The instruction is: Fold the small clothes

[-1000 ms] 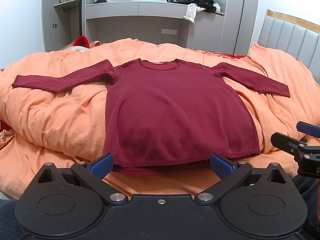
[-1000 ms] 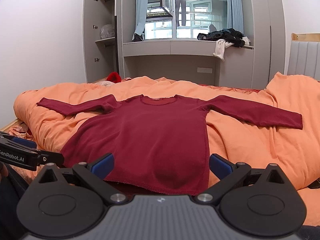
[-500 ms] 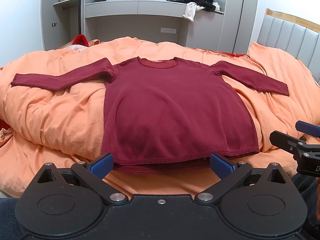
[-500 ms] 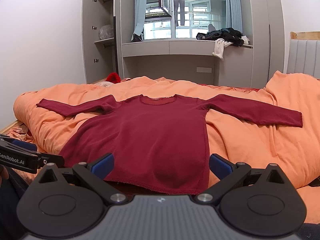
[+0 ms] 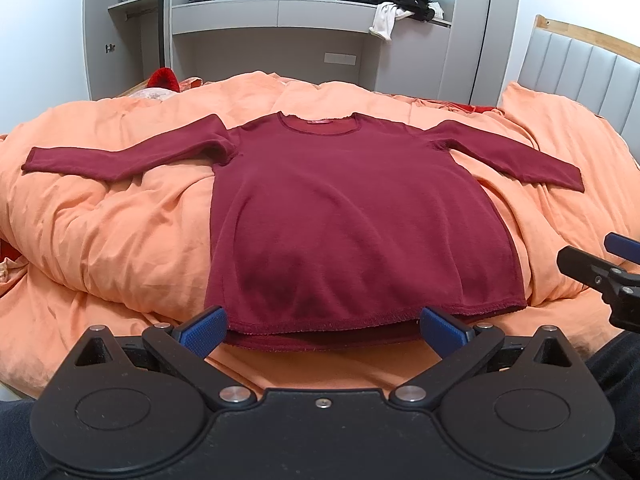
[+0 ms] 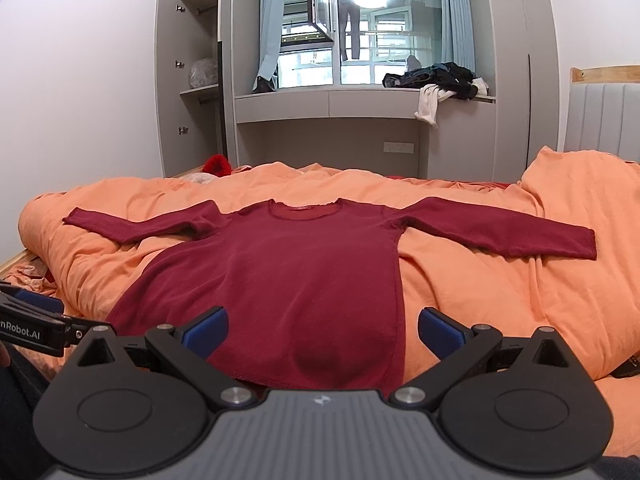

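Both tongs wide, holding nothing. Left gripper [image 5: 322,326] sits at the near hem of the red top [image 5: 344,216], blue pads straddling the hem's middle stretch, just short of the cloth, no clear contact. Right gripper [image 6: 322,330] is over the hem's right half; whether it touches cloth I cannot tell.

Risks, my read:
- the hem shows two layers, the lower edge peeking out under the top one; a shallow pinch likely takes only the top layer and the fold splits.
- the orange duvet [image 5: 120,240] is soft and lumpy, so a deep pinch could take bedding along with the top.
- both sleeves are spread out to the sides; lifting the hem first may drag them askew.

Top lies flat, front up, hem nearest the tongs, collar far, mid-bed. Beyond: window ledge with a dark clothes pile [image 6: 440,78].
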